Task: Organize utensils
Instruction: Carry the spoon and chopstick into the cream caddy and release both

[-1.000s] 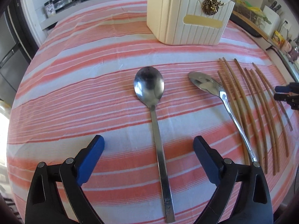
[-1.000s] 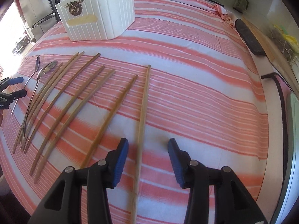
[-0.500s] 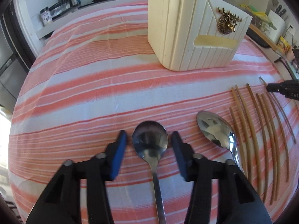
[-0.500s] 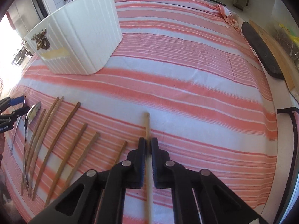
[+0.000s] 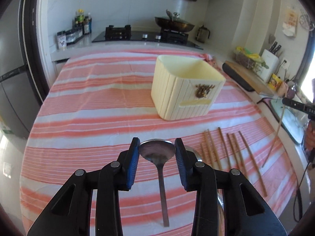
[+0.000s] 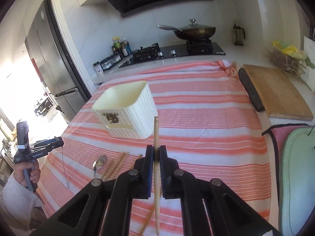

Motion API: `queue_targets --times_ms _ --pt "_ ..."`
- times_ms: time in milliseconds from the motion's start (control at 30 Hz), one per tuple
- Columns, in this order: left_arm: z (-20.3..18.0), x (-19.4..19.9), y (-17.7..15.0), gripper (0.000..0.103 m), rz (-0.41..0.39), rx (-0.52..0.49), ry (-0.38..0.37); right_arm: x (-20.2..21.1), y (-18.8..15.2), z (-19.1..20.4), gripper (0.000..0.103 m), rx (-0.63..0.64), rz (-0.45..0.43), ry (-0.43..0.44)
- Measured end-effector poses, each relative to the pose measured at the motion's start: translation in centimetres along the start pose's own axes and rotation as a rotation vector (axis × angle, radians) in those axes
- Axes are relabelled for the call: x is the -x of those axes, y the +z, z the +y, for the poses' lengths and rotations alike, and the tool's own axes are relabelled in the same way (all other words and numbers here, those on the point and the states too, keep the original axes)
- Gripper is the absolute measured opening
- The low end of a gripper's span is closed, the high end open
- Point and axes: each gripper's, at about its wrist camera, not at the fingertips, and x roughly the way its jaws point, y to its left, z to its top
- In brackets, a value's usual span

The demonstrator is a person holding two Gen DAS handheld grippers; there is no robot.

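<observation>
My left gripper [image 5: 157, 149] is shut on the bowl of a steel spoon [image 5: 157, 153], held above the striped cloth with its handle hanging toward me. A second spoon [image 5: 195, 154] lies half hidden behind the right finger. Several wooden chopsticks [image 5: 226, 151] lie to its right. My right gripper [image 6: 156, 153] is shut on one chopstick [image 6: 156, 129], lifted off the cloth and pointing at the cream utensil holder [image 6: 128, 112]. The holder [image 5: 187, 90] stands upright and looks empty. Each gripper shows at the edge of the other's view: right gripper [image 5: 285, 101], left gripper [image 6: 60, 142].
A stove with a lidded wok [image 6: 196, 31] and spice jars [image 5: 80, 25] line the back counter. A wooden cutting board [image 6: 275, 102] and a pale green mat [image 6: 295, 177] lie right of the cloth. A fridge [image 6: 59, 74] stands left.
Both grippers went from open to shut, the left on the spoon's bowl and the right on a chopstick. Both have since risen, lifting their utensils off the cloth.
</observation>
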Motion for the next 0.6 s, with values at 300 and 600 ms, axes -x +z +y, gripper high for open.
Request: queue_targets --times_ms 300,600 --pt "-1.0 4.0 2.0 0.036 -0.068 -0.007 -0.053 4.5 1.0 3.8 0.006 0.056 -0.128 -0.02" --pt "-2.1 8.5 11.8 0.036 -0.242 -0.026 -0.088 4.9 8.3 6.9 0.006 0.108 -0.255 -0.017"
